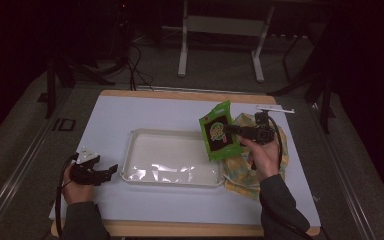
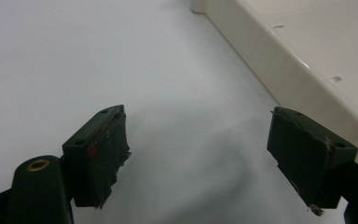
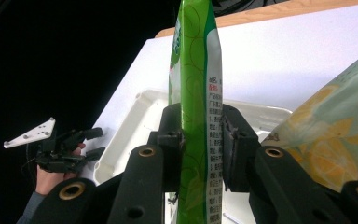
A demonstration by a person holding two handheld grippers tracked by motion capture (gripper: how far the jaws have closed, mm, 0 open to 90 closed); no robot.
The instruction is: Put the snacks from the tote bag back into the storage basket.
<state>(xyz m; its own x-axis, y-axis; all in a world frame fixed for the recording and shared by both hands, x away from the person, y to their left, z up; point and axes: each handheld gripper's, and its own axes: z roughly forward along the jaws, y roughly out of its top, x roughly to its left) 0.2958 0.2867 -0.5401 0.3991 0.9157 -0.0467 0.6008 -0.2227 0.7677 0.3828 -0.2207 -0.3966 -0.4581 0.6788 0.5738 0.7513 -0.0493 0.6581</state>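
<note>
From above, the right claw (image 1: 232, 129) is raised over the right end of the white tray (image 1: 145, 137), clamped on a green snack bag (image 1: 219, 131) whose front, with a dark panel and yellow lettering too small to read, faces the camera. Below and to the right of the bag, a yellow patterned cloth (image 1: 240, 172) lies on the white desk (image 1: 110, 112) against the tray's right edge.

The right gripper view meets the bag (image 3: 196, 70) edge-on, a narrow upright strip pinched between the two jaws. It shows what the high view cannot: a column of small black and red print down the back, not legible. The cloth (image 3: 340, 130) there shows a lemon pattern, and the tray (image 3: 121, 140) lies beyond.

The left claw (image 1: 111, 170) sits low at the tray's left end, jaws apart and holding nothing. Its own view shows bare desk (image 2: 74, 56) between the jaws, with the tray's cream wall (image 2: 279, 70) just beside the right-hand one.
</note>
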